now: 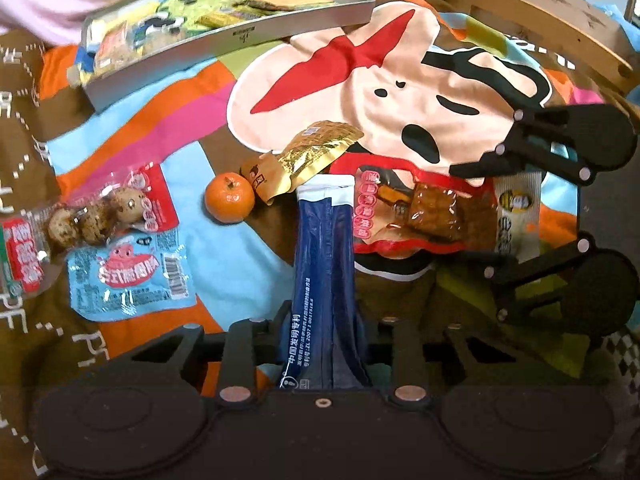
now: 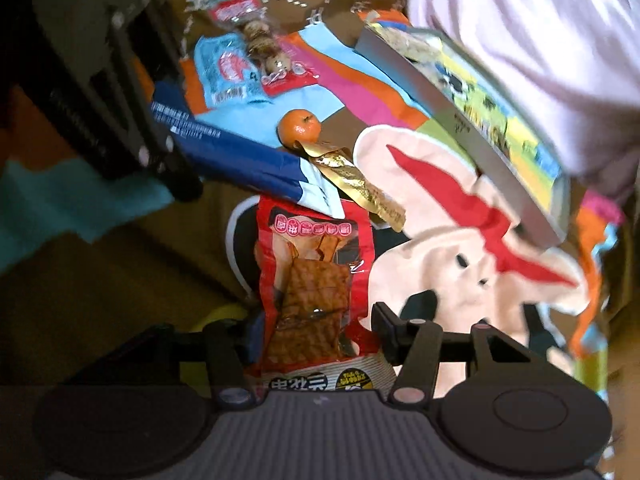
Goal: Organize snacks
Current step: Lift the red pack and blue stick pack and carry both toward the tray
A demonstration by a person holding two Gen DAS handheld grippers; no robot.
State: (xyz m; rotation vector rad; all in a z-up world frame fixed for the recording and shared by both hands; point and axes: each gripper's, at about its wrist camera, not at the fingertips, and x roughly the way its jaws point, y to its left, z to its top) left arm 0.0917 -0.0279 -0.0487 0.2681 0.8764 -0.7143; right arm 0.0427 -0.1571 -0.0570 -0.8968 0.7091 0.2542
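Bedspread carries everything. My left view alone shows a wooden frame. A grey box lies near the far edge. My left gripper clamps the blue pouch, printed "中国发明专利"; my right gripper clamps the red packet.

I see a bright patchwork cloth with a cartoon face spread under everything, its brown border printed with white letters. A curved wooden frame sits at the far edge.
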